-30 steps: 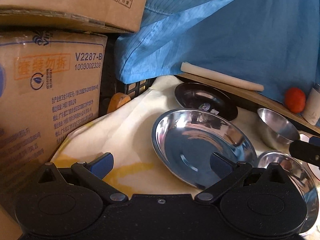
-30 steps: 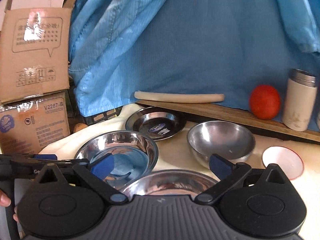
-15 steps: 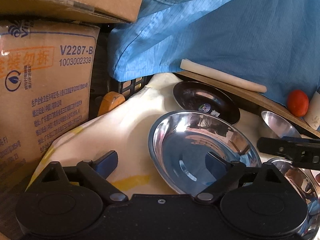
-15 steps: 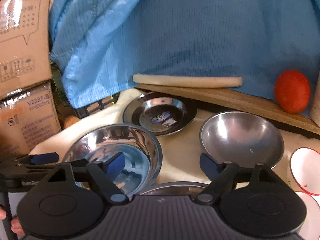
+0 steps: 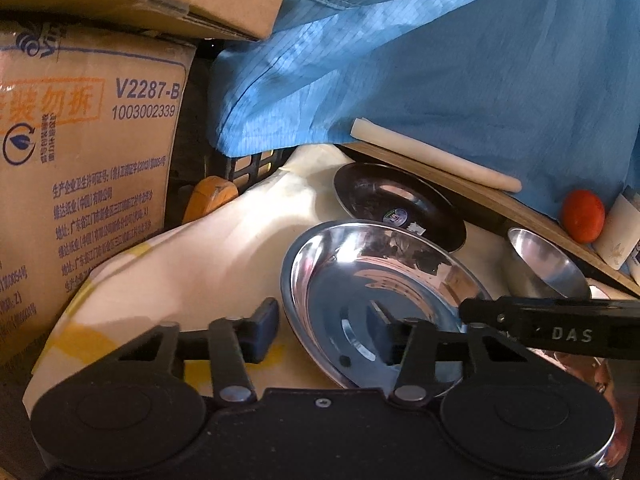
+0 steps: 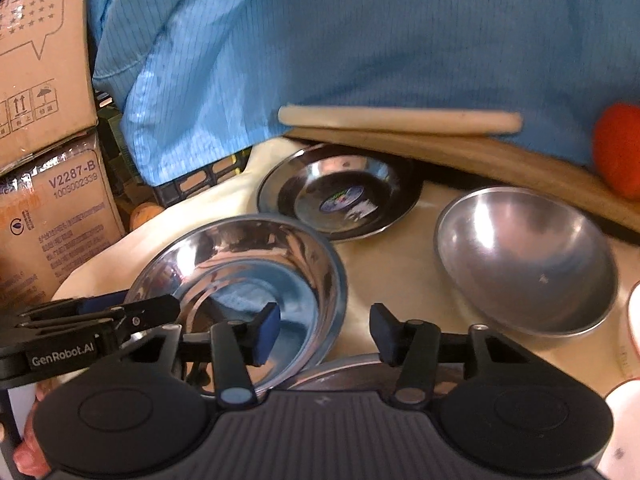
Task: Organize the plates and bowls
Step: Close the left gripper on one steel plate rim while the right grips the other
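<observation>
- The left gripper had just been closing astride the near rim of the shiny steel plate, not visibly pinching.
- The right gripper, also closing, straddled that plate's right rim, empty.
- Next, seemingly: clamp, lift, stack onto the dark plate behind it.

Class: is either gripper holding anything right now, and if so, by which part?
Nothing is gripped. The left gripper, jaws just closing, straddles the plate's near rim without pressing. The right gripper, also closing, holds nothing.
</observation>
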Demonstrator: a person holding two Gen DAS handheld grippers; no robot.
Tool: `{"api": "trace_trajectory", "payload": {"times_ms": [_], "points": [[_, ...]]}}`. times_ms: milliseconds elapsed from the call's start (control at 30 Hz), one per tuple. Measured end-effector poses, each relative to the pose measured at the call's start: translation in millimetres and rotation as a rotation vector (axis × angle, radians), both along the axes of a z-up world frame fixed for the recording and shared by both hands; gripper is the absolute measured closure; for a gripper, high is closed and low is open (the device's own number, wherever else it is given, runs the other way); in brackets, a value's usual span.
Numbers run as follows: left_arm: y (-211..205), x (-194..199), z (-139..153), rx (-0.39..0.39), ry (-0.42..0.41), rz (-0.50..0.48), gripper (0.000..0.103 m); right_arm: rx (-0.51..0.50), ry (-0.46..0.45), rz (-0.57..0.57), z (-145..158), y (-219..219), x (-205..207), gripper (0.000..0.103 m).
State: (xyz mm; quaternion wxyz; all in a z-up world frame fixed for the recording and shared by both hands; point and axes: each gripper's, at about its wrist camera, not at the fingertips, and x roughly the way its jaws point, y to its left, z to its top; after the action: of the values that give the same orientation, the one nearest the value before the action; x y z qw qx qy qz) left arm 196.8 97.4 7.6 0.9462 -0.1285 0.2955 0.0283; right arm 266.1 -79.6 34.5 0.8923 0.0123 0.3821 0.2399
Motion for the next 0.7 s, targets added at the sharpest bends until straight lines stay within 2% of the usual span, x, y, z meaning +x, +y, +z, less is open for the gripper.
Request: {"api": "trace_trajectory", "payload": {"times_ms": [33, 133, 233, 400, 533, 700], "points": [[0.8, 0.2, -0.4, -0.004, 0.002, 0.001, 0.064, 0.005, 0.005, 0.002, -0.8, 0.5, 0.2, 0.055], [2.3, 0.7, -1.3, -0.008, 0.004, 0.013, 0.069, 0.01, 0.012, 0.001, -1.6, 2.9, 0.1, 0.068], [5.8, -0.2, -0.2, -0.014, 0.004, 0.035, 0.078, 0.004, 0.011, -0.021, -1.9, 4.4, 0.3, 0.072], [10.2, -4.5, 5.5, -0.025, -0.012, 0.064, 0.079, 0.033, 0.016, -0.034, -0.3, 3.6, 0.5, 0.078], [6.8, -10.0, 16.2, -0.012, -0.043, 0.077, 0.079, 0.048, -0.019, -0.038, 7.9, 2.4, -4.6, 0.079], [4.4, -14.4, 29.5, -0.044, -0.065, 0.083, 0.08, 0.083, -0.066, -0.064, 24.2, -8.8, -13.3, 0.085]]}}
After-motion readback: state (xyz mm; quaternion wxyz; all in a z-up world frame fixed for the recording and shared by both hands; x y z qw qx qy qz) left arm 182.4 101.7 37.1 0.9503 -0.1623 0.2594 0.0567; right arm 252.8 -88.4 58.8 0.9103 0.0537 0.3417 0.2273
